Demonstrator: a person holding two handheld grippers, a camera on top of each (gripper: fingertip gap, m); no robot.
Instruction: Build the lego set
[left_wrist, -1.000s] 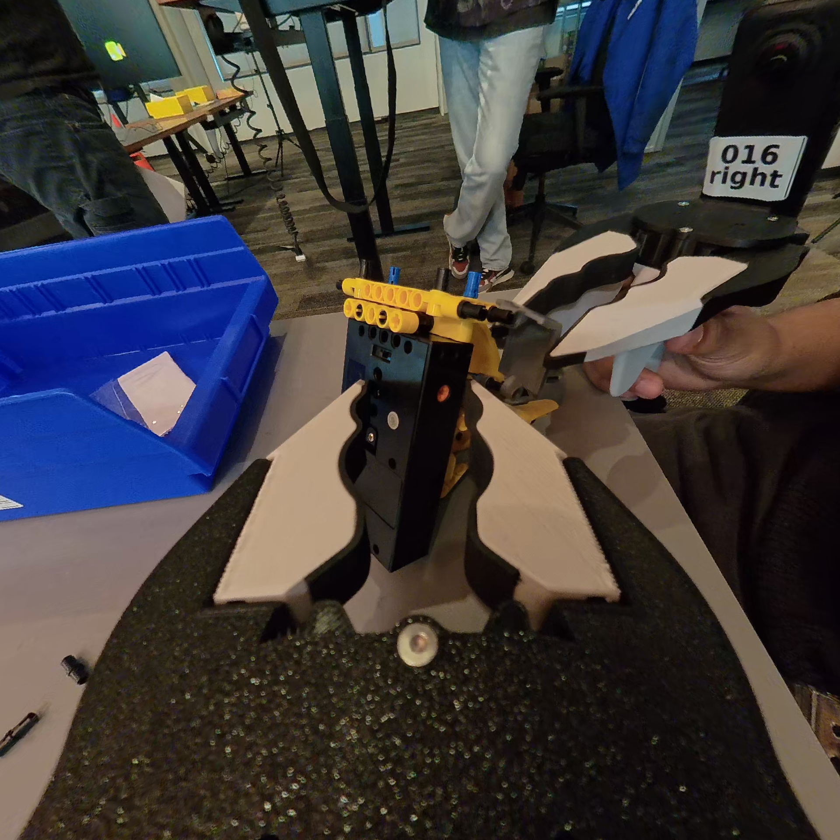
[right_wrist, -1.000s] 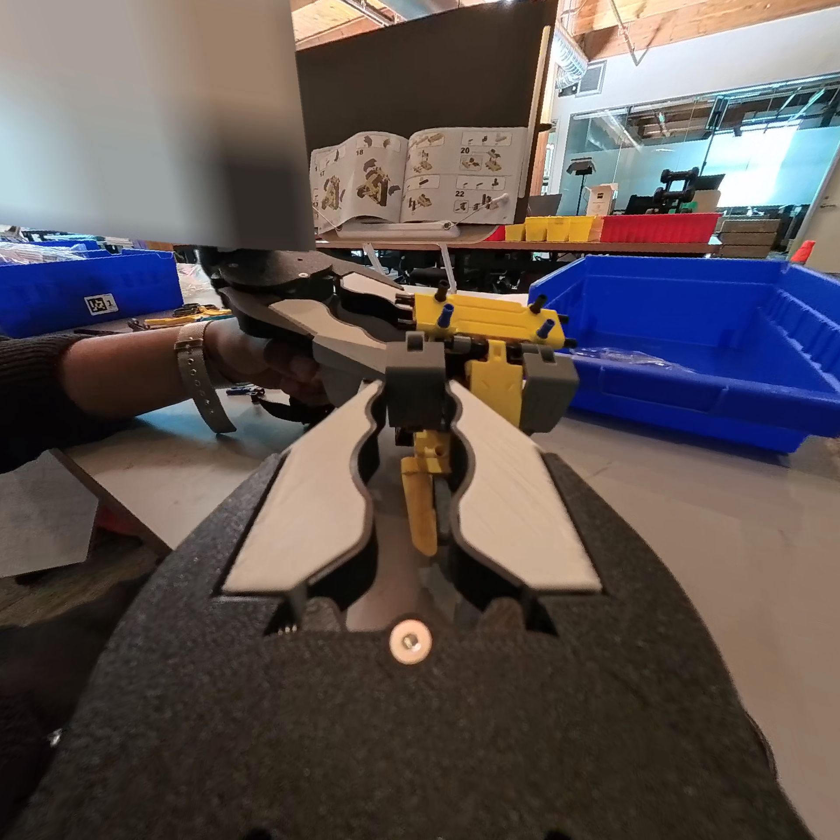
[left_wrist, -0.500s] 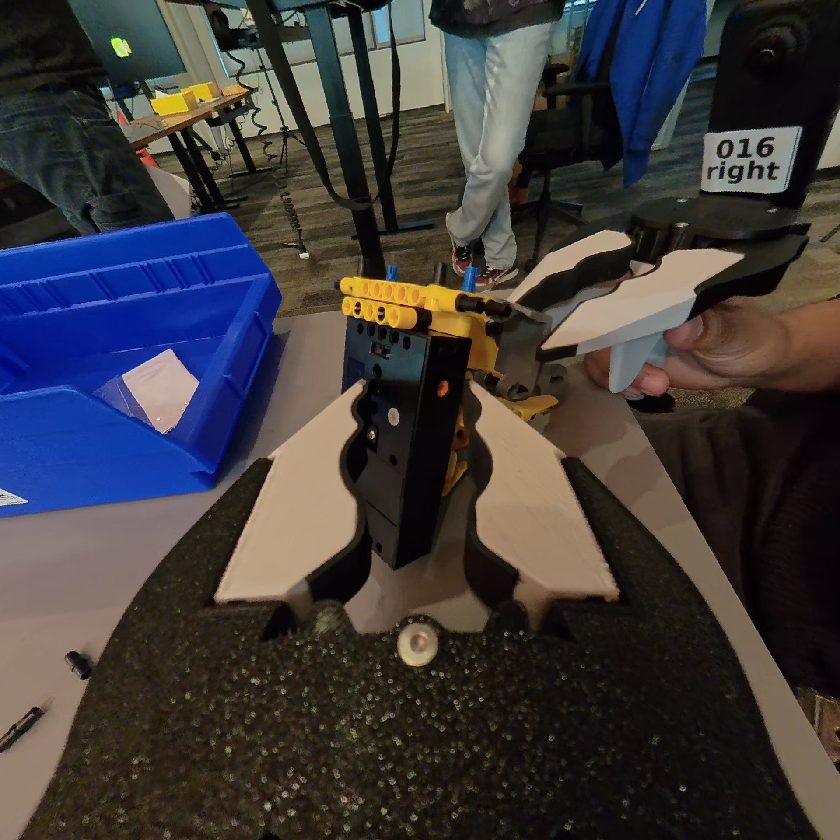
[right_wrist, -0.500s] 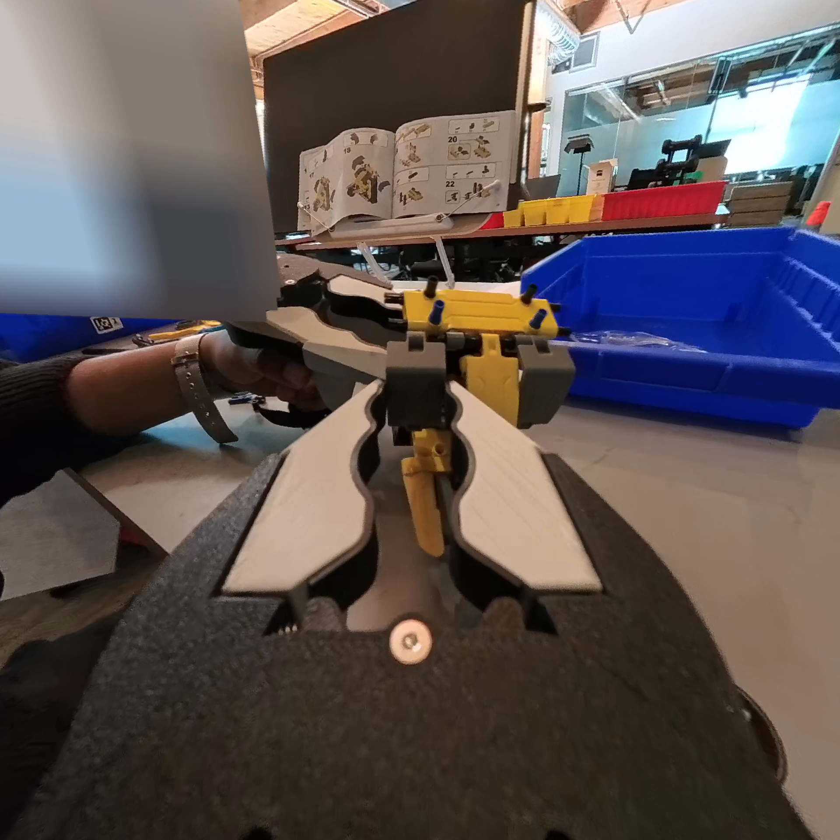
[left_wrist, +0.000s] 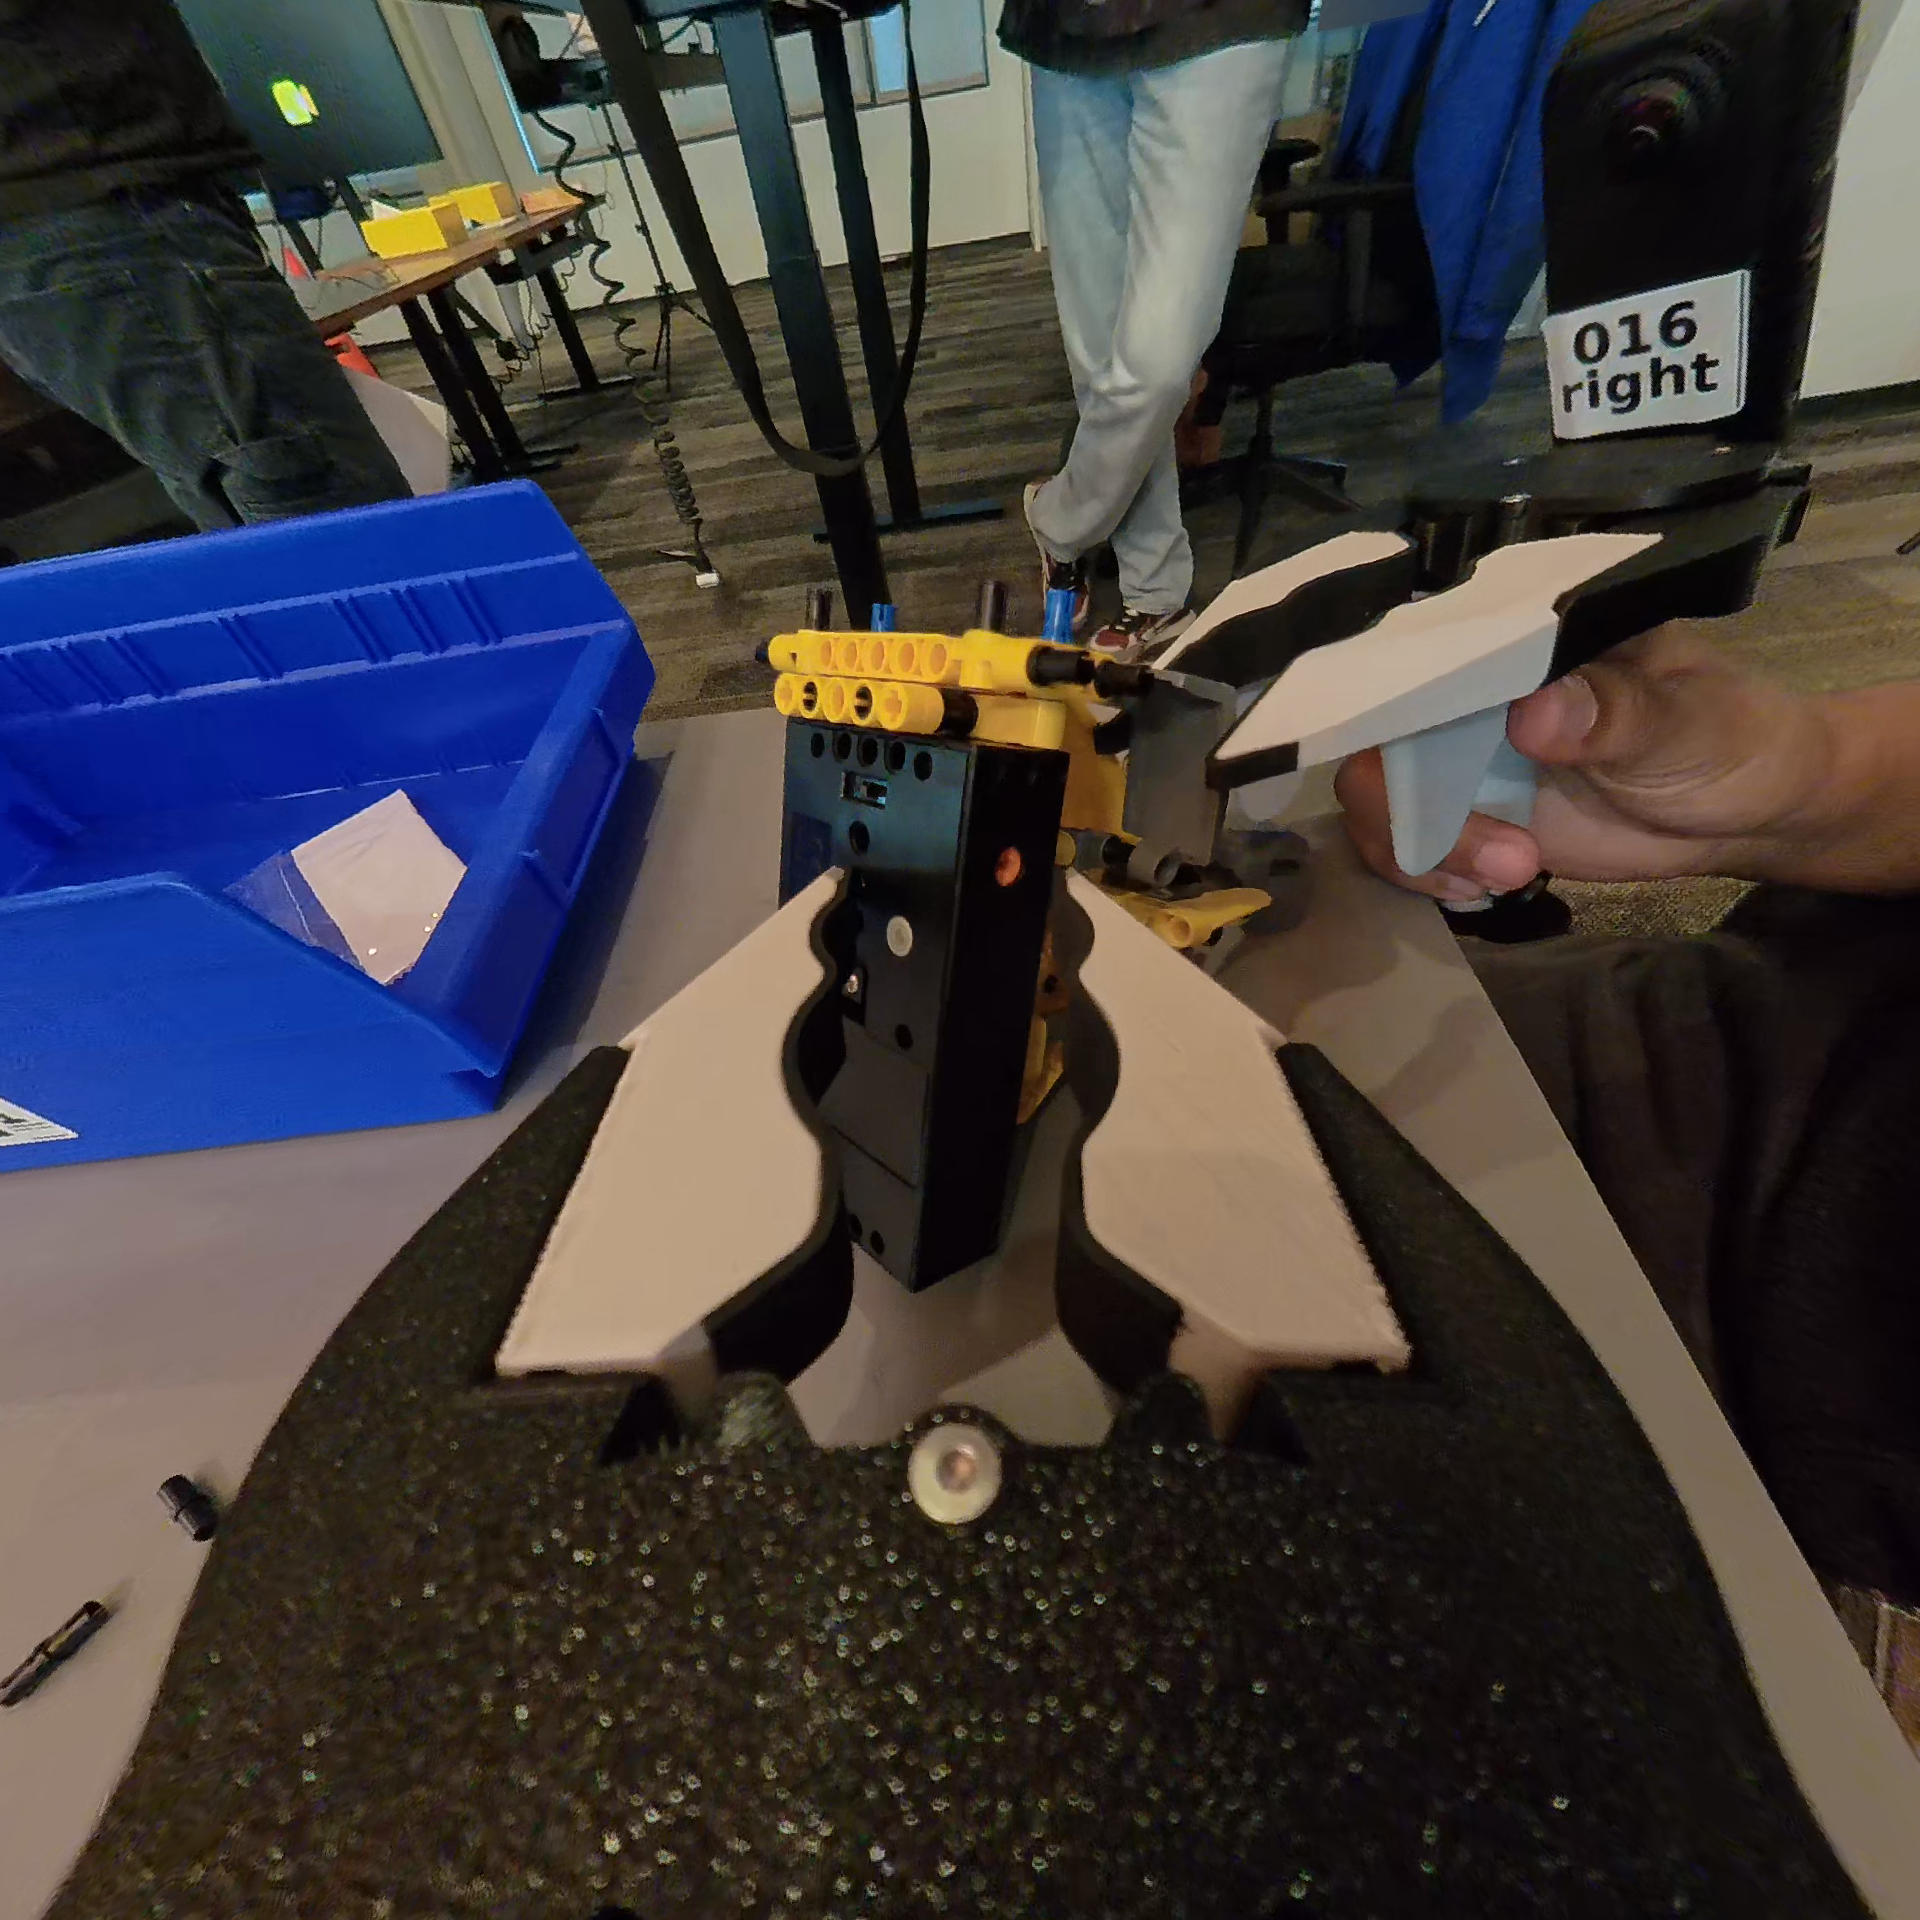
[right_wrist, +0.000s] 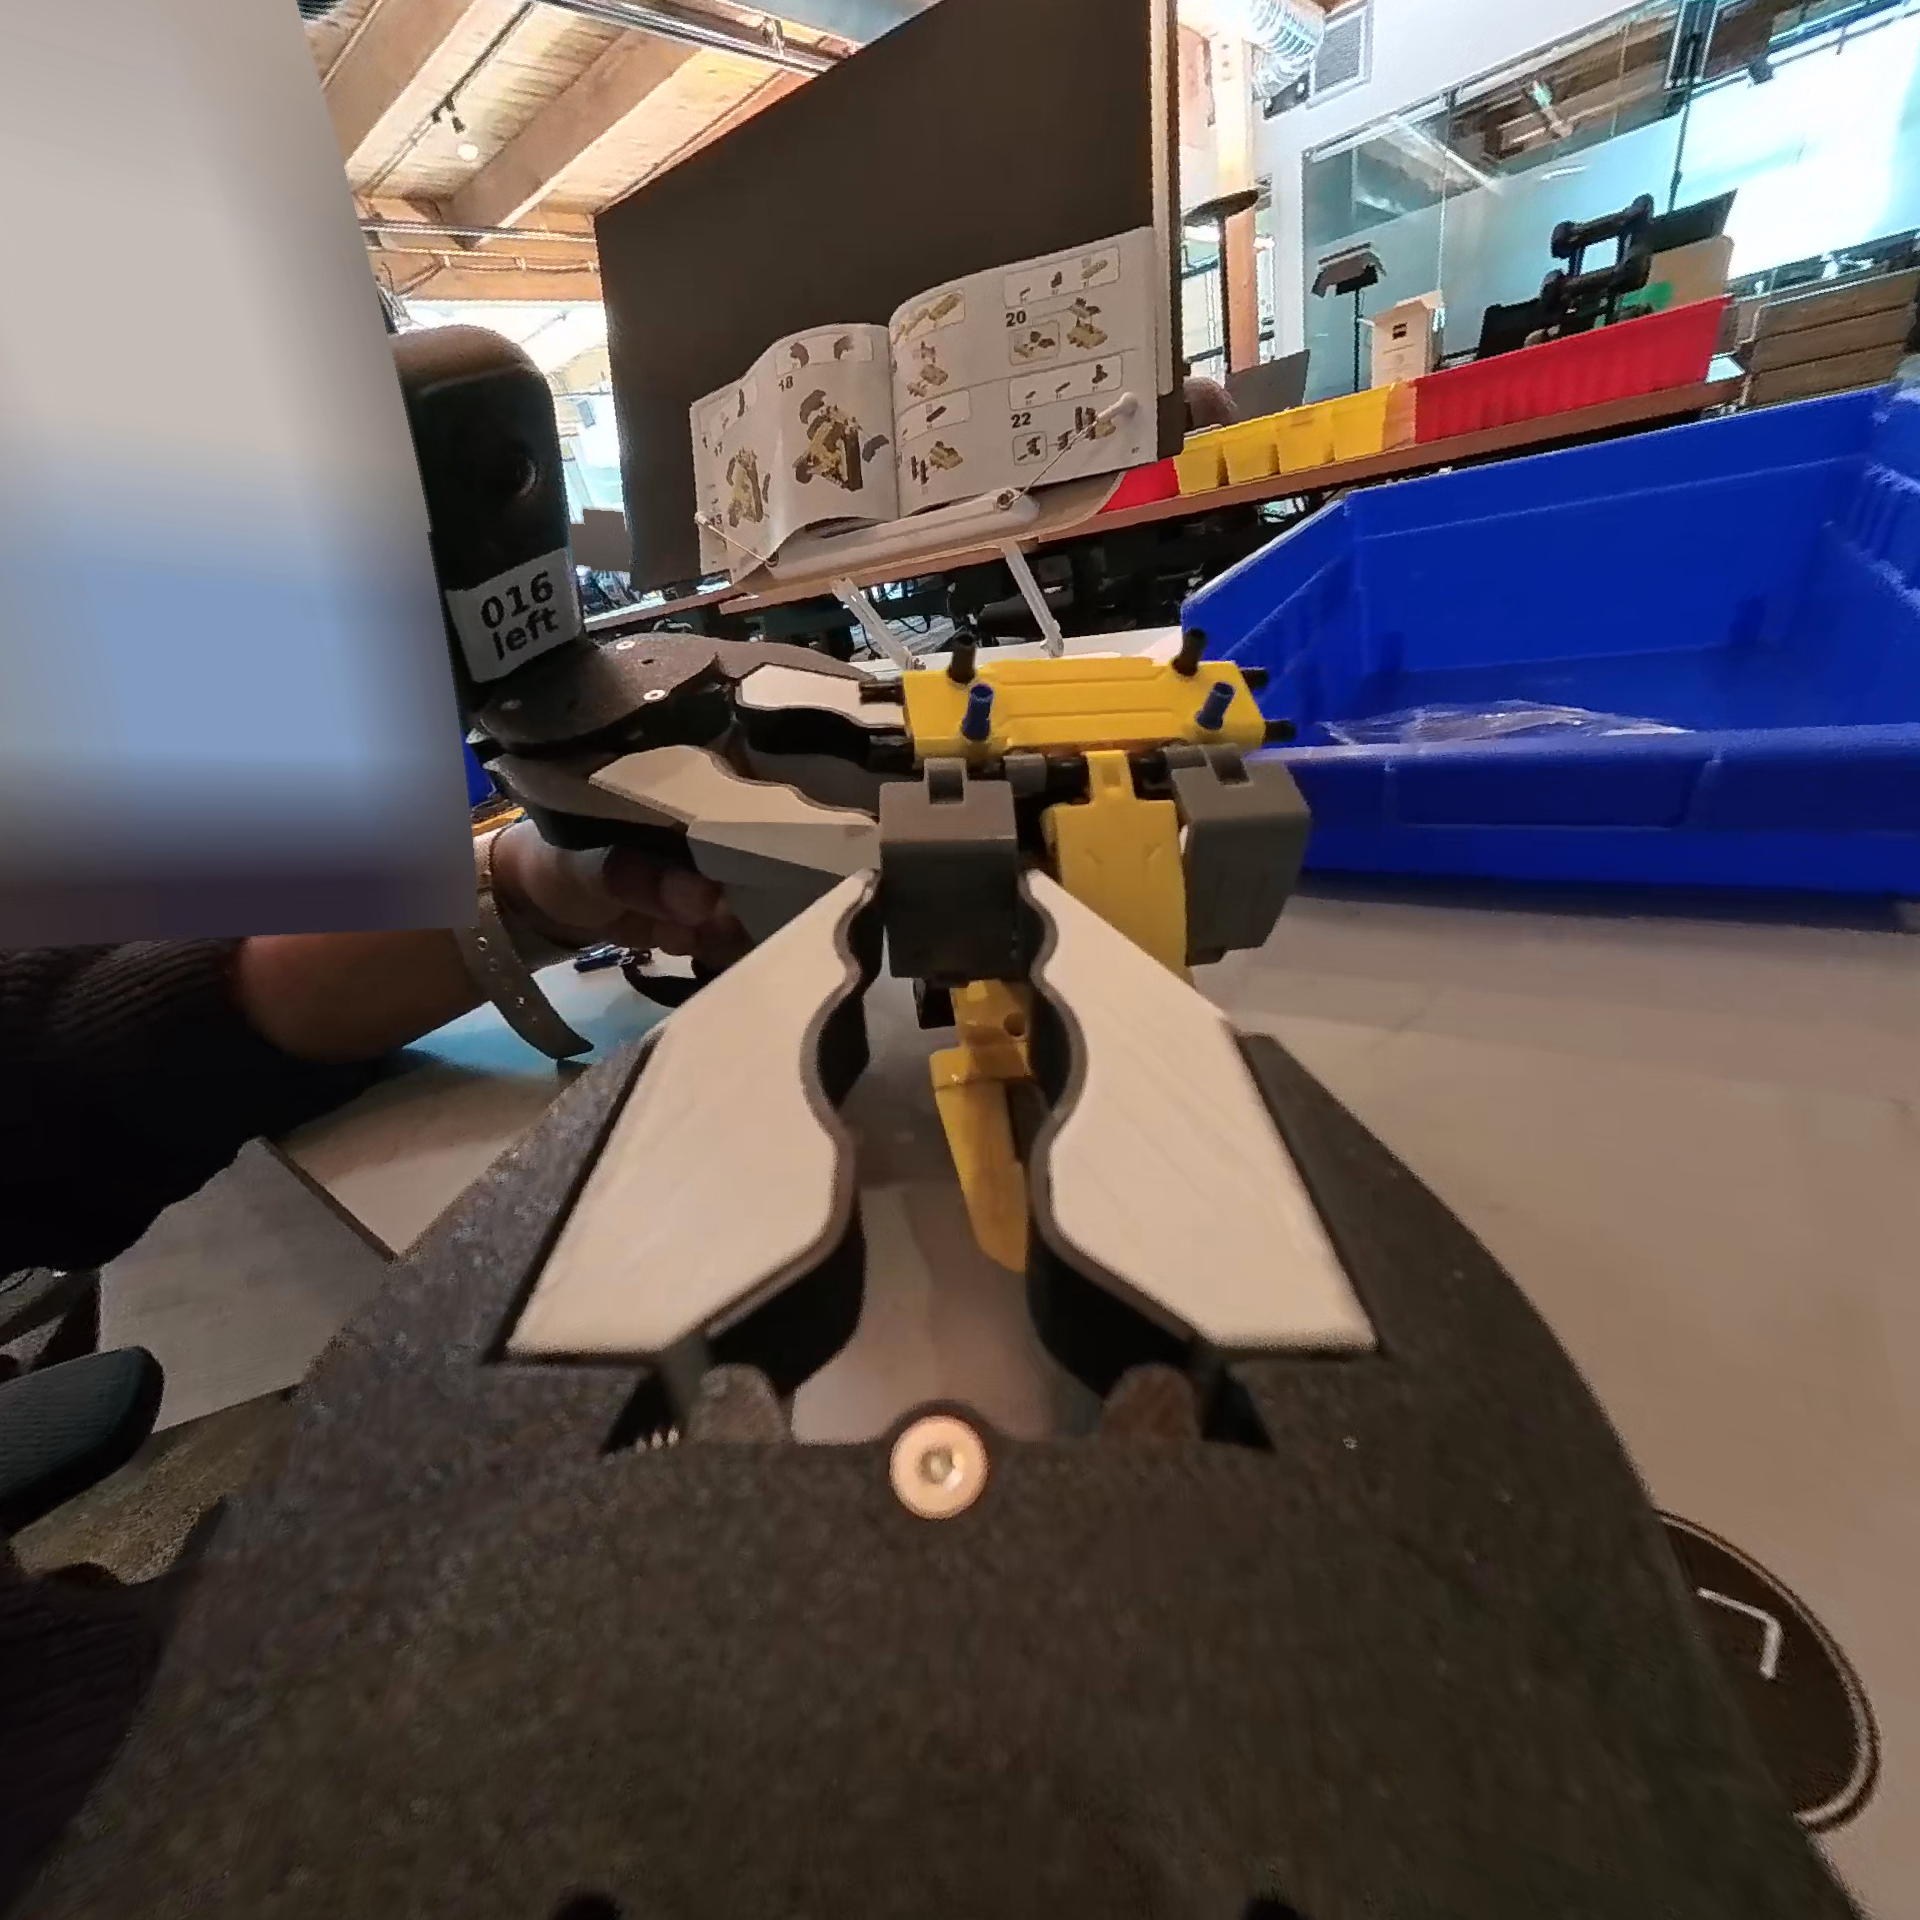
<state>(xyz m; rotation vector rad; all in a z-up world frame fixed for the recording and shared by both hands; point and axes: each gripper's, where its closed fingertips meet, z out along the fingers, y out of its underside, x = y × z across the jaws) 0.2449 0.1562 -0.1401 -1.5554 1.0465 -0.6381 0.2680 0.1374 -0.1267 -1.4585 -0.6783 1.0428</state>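
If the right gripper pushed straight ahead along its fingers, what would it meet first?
The right gripper is already shut on the grey block of the yellow toy model, so it would press into that; the left gripper grips the model just beyond, though depth is unclear.

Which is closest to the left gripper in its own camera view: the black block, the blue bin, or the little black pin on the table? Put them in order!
From the left gripper, nearest first:
1. The black block, right between its jaws, gripped.
2. The blue bin, off to the left on the table.
3. The little black pin, down at the lower left, beside the gripper's body and well behind the jaws.
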